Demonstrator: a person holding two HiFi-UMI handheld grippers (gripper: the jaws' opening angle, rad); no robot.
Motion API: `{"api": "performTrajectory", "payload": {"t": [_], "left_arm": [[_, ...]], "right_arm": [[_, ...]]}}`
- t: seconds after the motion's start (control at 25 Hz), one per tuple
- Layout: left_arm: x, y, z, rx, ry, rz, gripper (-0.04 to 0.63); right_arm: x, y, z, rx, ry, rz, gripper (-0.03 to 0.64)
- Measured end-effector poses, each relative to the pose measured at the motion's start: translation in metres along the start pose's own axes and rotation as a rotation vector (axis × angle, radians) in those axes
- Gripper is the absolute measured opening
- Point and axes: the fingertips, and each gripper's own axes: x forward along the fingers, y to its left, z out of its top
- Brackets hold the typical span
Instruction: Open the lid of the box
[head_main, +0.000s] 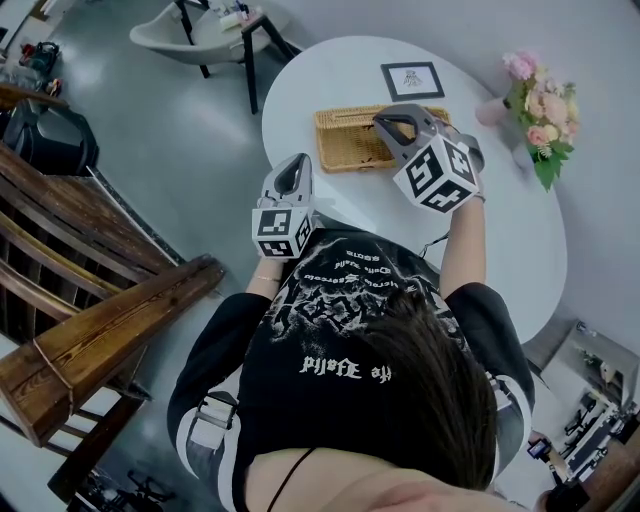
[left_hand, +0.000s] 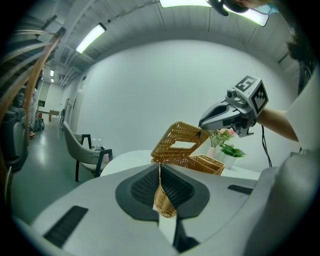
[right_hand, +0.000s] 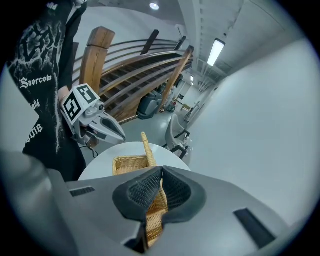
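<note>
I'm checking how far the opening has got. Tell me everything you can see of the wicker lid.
The flat, tan woven-wicker lid has a pale rectangular window in its middle. It stands tilted up, partly open, its lower edge meeting the rectangular wicker box on the white table. The right gripper is shut on its raised free edge, and nothing else visibly touches it. The left gripper clamps the box's wall, not the lid.

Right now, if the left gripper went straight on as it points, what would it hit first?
Probably the near end of the wicker box, directly ahead beneath its raised lid; how close is hard to judge.
</note>
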Motion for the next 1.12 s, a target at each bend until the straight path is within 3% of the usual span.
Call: {"api": "performTrajectory", "payload": {"t": [1.12], "left_arm": [[0.005, 0.007, 0.01, -0.033, -0.018, 0.0, 0.028]], "right_arm": [[0.018, -0.046, 0.015, 0.002, -0.041, -0.026, 0.035]]}}
